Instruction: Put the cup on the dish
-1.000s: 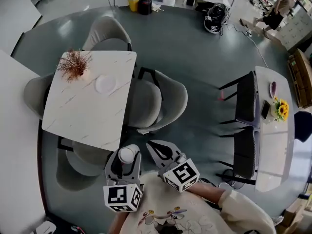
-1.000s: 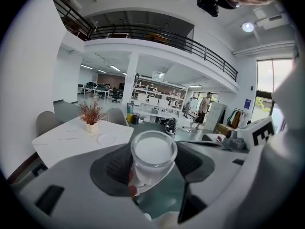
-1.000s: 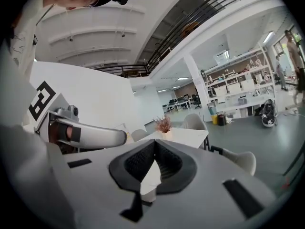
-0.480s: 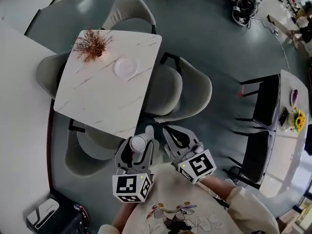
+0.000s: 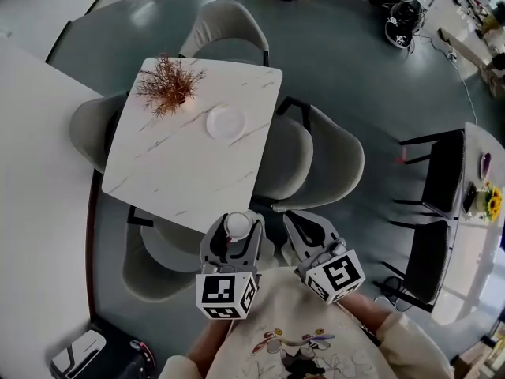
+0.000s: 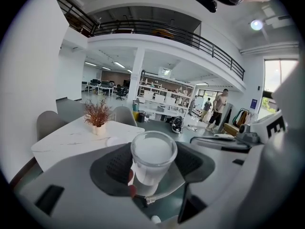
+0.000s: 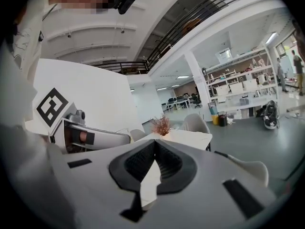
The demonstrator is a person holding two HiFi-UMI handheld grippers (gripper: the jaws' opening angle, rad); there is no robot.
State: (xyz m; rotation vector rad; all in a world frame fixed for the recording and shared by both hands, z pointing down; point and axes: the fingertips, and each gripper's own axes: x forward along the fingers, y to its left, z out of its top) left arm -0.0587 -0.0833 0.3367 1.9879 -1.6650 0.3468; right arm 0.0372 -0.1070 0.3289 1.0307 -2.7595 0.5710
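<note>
A white paper cup (image 5: 237,226) (image 6: 151,162) stands upright between the jaws of my left gripper (image 5: 234,236) (image 6: 152,163), which is shut on it, held in the air just off the near edge of the white marble table (image 5: 181,168). The white dish (image 5: 226,122) (image 6: 110,140) lies on the table's far half, beside a small pot of reddish dried twigs (image 5: 170,87) (image 6: 97,116). My right gripper (image 5: 307,229) (image 7: 153,156) hovers to the right of the left one, its jaws shut with nothing between them.
Grey padded chairs surround the table: one at the far side (image 5: 223,26), two on the right (image 5: 323,160), one at the near edge under my grippers (image 5: 158,251), one on the left (image 5: 88,133). A dark bench and another table (image 5: 473,235) stand at the right.
The table and dish have come closer to me and shifted right in the head view as I walked forward. The left gripper still holds the cup.
</note>
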